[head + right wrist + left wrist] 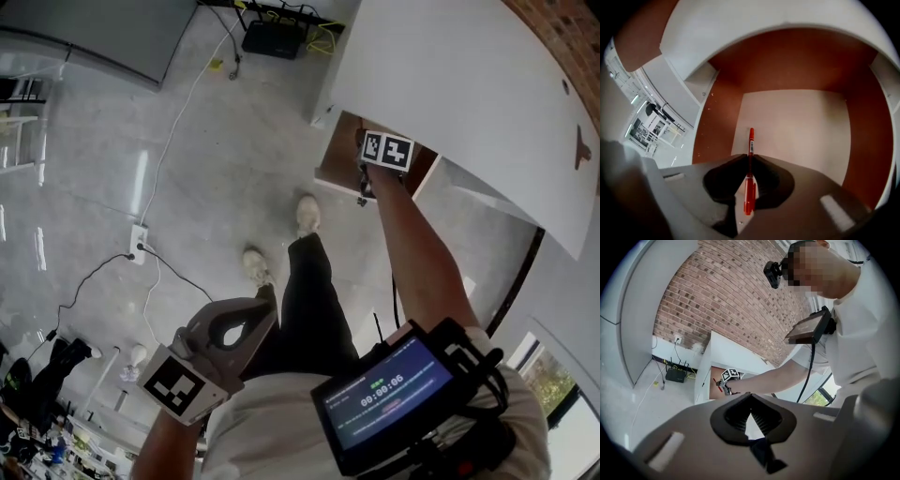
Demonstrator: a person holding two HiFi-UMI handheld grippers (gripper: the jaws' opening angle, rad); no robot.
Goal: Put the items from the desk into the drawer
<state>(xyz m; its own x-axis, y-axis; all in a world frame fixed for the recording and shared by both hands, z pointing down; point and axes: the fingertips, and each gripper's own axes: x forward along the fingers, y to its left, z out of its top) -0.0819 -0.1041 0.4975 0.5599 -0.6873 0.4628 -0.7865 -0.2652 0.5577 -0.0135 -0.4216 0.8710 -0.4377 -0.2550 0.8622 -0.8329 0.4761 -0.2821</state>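
Note:
A red pen (750, 174) is clamped between the jaws of my right gripper (750, 157), its tip pointing into the open drawer (721, 123). The drawer has brown walls and a pale bottom, and nothing else shows inside it. In the head view the right gripper (367, 180) reaches into the drawer (341, 156) under the white desk (469, 84). My left gripper (251, 321) hangs low beside my body, shut with nothing in it. In the left gripper view its jaws (750, 397) meet at the tips, and the right gripper (727, 382) shows far off at the drawer (714, 380).
The floor is grey concrete with a router (274, 39) and cables at the wall, and a power strip (138, 238) with a long white lead. My legs and shoes (307, 214) stand before the drawer. A screen device (389, 394) is strapped to my chest. Clutter lies at the bottom left.

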